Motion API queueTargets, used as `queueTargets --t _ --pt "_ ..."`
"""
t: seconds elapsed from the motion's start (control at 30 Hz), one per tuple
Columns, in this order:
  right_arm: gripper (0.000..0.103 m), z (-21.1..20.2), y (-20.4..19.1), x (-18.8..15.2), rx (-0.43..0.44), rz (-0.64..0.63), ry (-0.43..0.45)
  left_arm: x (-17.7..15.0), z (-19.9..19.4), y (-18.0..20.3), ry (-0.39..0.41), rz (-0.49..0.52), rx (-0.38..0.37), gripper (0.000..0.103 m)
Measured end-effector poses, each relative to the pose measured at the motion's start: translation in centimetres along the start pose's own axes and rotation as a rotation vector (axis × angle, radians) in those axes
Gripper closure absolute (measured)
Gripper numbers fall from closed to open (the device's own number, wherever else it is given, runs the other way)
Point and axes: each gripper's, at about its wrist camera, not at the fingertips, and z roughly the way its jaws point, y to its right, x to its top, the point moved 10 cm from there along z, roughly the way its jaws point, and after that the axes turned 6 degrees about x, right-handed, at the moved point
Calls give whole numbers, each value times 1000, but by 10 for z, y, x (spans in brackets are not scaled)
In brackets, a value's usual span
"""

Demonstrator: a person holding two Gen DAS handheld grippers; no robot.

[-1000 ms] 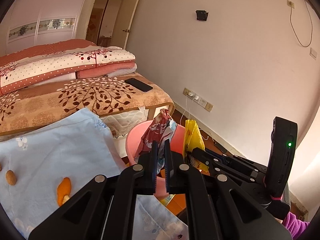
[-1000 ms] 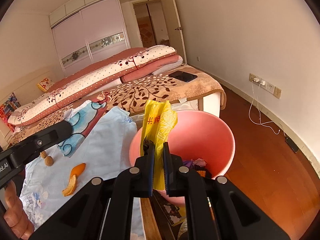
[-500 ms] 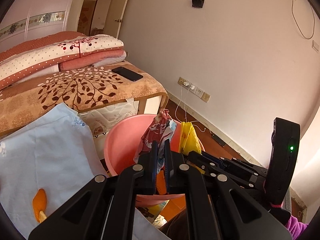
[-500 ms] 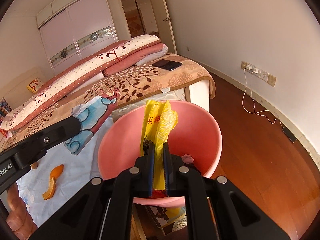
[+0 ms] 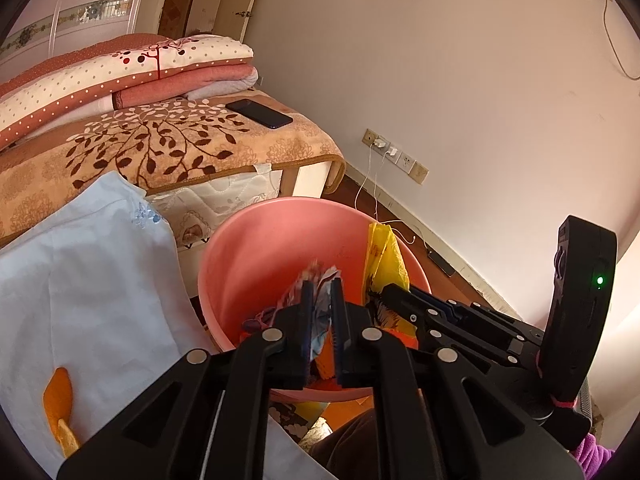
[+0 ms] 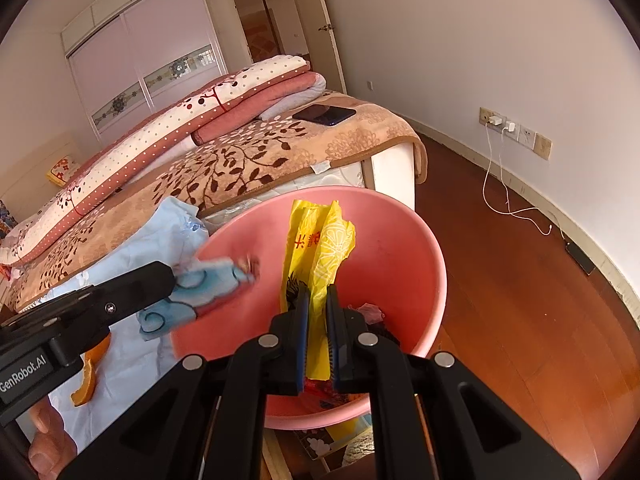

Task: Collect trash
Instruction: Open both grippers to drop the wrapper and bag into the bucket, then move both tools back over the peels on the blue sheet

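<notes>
My left gripper [image 5: 322,284] hangs over the pink bin [image 5: 256,240]. Its fingers have just been opening, and the blue and red wrapper [image 5: 320,312], blurred, sits loose in the gap between them. My right gripper [image 6: 316,300] is beside it on the right, fingers pinched tight on the yellow wrapper [image 6: 320,248], which stands up inside the bin. An orange peel [image 5: 60,400] lies on the pale blue cloth [image 5: 88,272] to the left.

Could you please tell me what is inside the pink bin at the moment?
The pink bin holds crumpled wrappers at the bottom. The right tool holds a yellow bag over them, hiding the rest of the floor.
</notes>
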Motion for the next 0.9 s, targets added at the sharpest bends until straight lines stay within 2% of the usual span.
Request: queueTargets --t 0.03,0.1,0.27,0.37,0.43,0.9 --pt "95 0 0 0 -1 1 0 0 0 0 -1 -5 -3 76" --pt "95 0 0 0 -3 2 2 0 -1 1 -1 -13 -15 64" --pt "93 -4 1 2 -4 13 15 -1 -8 0 3 -20 -17 64" --pt "83 -7 1 4 -9 20 24 -2 -13 -1 14 -20 -12 64" --pt "66 -10 0 5 -16 20 35 -2 -17 -3 21 -22 -9 64" --pt "65 -37 -38 2 40 -30 69 -22 -50 -25 42 -10 74 64"
